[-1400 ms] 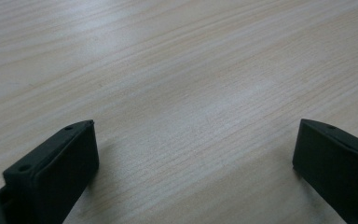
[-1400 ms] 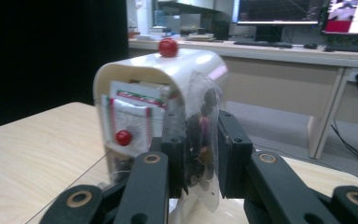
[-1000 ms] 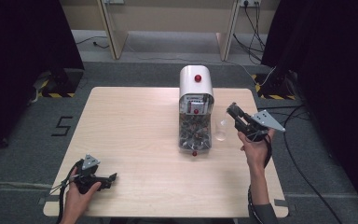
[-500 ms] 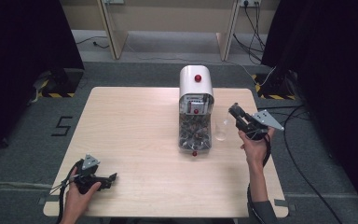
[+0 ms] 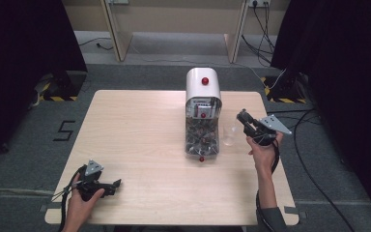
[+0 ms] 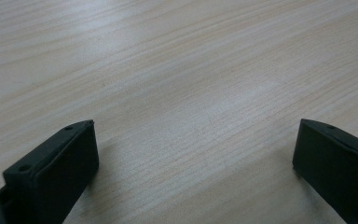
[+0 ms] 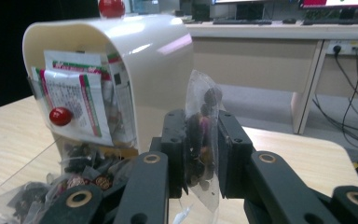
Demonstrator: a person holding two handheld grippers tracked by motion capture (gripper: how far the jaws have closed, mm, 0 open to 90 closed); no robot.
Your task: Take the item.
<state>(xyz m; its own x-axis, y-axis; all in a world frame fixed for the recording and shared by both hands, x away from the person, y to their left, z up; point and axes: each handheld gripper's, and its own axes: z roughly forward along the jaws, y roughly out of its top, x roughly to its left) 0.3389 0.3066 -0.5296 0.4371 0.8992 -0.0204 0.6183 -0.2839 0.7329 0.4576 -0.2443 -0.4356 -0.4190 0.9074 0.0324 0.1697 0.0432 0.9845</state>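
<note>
Nothing moved: right gripper (image 7: 201, 154) still pinches snack packet (image 7: 203, 135) btwn jaws; left gripper (image 6: 193, 154) agape.

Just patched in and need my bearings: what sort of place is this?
Probably a lab or office recording bay: a bare wooden table on grey carpet, dark curtains at both sides, and desks with monitors behind.

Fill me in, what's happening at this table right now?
A person works two handheld grippers at a wooden table. The right gripper has its fingers clamped on a small clear packet of dark pieces, held up beside a white dispenser with red knobs, its clear front bin full of similar packets. The left gripper rests open near the table's front-left corner, holding nothing.
</note>
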